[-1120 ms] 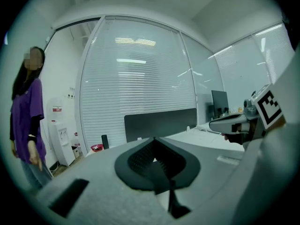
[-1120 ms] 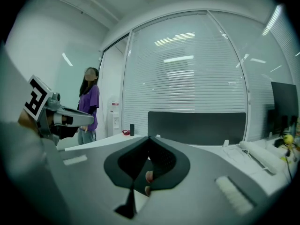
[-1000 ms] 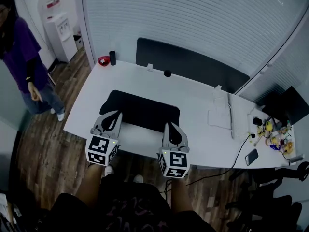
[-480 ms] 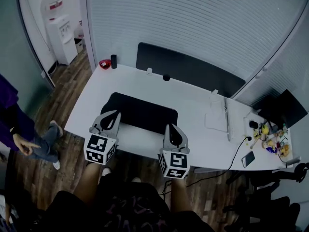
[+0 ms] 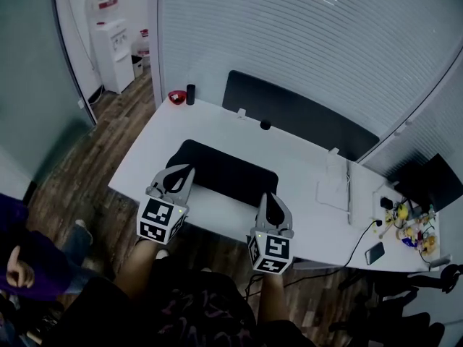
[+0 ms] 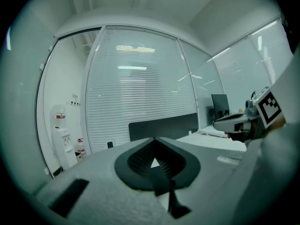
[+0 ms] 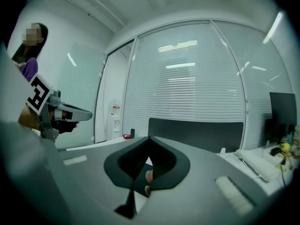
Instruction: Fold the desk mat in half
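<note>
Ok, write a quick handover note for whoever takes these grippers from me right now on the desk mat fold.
Left gripper: shut on the desk mat, near left corner.
Right gripper: shut on its near right corner.
The mat lies open on the white desk, unfolded.
Done: both near corners gripped.
To do: carry the near edge over to the far edge, lay it down, release.

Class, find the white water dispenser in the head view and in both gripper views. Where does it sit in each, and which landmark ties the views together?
Head view: the water dispenser stands at top left.
Left gripper view: the dispenser is far left, below mid-height.
Right gripper view: it is left of centre.
Shared landmark: the black divider panel, to the dispenser's right in all three.
</note>
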